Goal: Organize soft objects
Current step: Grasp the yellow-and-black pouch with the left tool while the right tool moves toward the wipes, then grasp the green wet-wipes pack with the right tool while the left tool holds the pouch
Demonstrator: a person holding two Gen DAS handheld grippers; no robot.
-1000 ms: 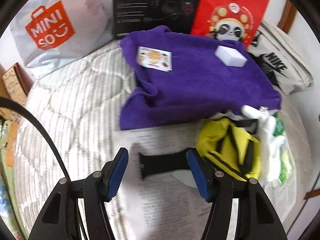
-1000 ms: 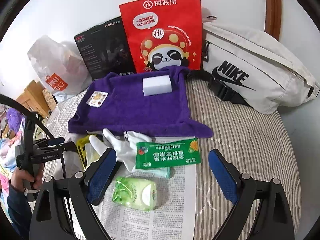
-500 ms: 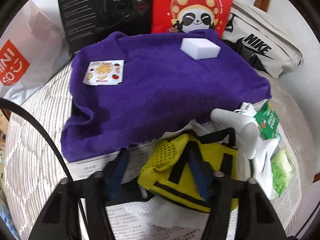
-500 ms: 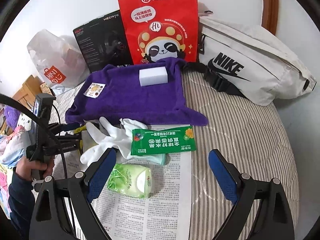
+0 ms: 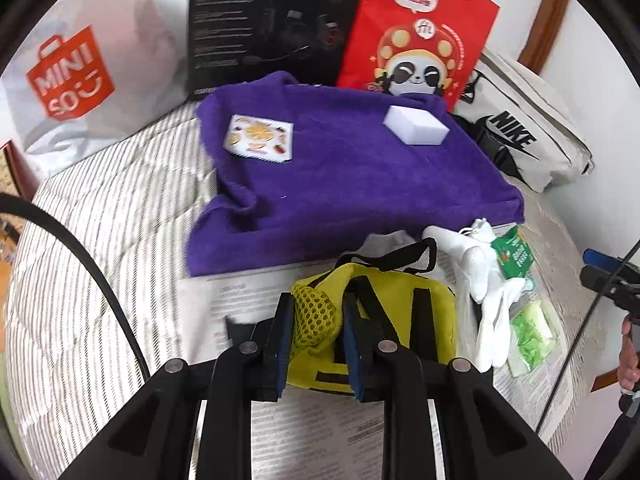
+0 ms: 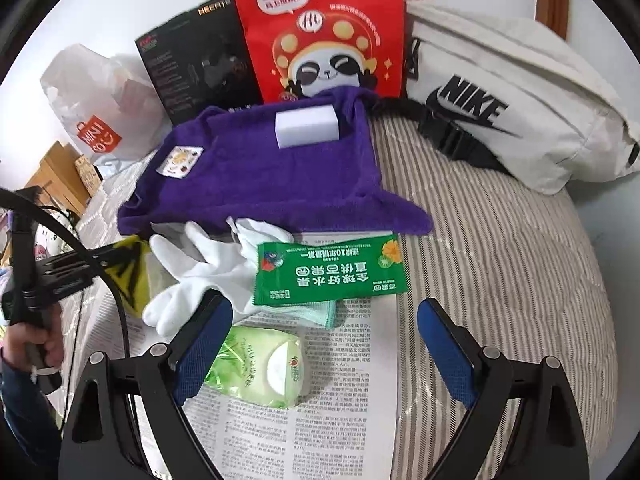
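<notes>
The left tool is closing on the yellow bag. The right tool stands wide apart, at 6 o'clock from the green packet.

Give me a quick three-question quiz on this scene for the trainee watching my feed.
1. True or false: the white sponge lies on the purple towel.
2. What is between the left gripper pads? A) white glove B) yellow mesh pouch C) green packet
3. Fill in: the green packet lies partly over the white ____.

Key: 1 true. 2 B, the yellow mesh pouch, jaws closing on it. 3 glove.
</notes>
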